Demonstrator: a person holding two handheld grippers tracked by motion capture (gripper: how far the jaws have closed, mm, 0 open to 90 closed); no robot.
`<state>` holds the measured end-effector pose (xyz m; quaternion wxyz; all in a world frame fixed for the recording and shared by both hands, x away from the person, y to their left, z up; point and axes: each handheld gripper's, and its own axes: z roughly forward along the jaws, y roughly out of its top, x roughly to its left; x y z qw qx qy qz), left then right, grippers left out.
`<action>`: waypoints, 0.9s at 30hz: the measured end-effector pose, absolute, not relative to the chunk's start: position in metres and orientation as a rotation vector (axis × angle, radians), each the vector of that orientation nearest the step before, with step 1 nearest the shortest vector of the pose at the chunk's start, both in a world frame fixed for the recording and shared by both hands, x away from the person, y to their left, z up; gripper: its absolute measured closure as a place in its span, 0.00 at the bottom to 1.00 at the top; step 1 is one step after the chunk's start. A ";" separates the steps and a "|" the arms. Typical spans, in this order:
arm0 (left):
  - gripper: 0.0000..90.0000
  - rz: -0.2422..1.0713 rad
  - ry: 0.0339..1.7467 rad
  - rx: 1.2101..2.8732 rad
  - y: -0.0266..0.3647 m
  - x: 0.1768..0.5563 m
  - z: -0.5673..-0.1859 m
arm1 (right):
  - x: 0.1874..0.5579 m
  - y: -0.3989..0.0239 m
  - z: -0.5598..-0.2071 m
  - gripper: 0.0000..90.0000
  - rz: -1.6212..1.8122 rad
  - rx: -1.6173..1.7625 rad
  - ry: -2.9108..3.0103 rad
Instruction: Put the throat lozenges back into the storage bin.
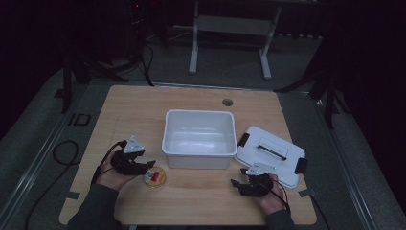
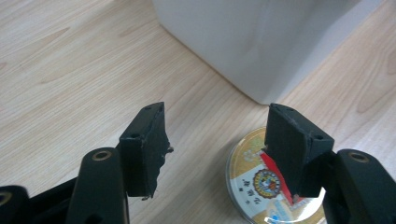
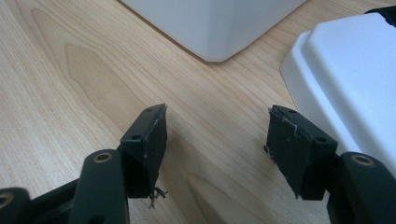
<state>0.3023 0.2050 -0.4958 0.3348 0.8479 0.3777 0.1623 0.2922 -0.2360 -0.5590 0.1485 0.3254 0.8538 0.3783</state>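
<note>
Left hand-held gripper (image 2: 215,140) is hovering with jaws spread, gripping nothing, over a round gold-lidded tin (image 2: 273,186) lying on the worktop (image 1: 201,191) at the white bin's (image 1: 199,139) 7 o'clock; label print unreadable. Right hand-held gripper (image 3: 217,140) is standing spread, empty, beside the white lid (image 3: 355,79).

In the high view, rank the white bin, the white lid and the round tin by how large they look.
1. White bin, largest, at the table's middle.
2. White lid, clearly smaller in outline, lying flat to the bin's right; it sits slightly nearer the camera, which does not change the order.
3. Round tin, by far the smallest, beside the left gripper.
</note>
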 end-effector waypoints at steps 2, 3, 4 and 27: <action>0.41 0.403 0.976 2.220 0.204 0.302 -0.494 | 0.292 -0.236 -0.559 0.41 1.087 0.934 2.457; 0.40 0.395 0.971 2.228 0.203 0.301 -0.494 | 0.292 -0.236 -0.559 0.41 1.087 0.932 2.457; 0.40 0.395 0.971 2.228 0.203 0.301 -0.494 | 0.292 -0.236 -0.559 0.41 1.087 0.932 2.457; 0.13 0.292 0.953 2.342 0.187 0.300 -0.499 | 0.292 -0.236 -0.559 0.39 1.087 0.929 2.462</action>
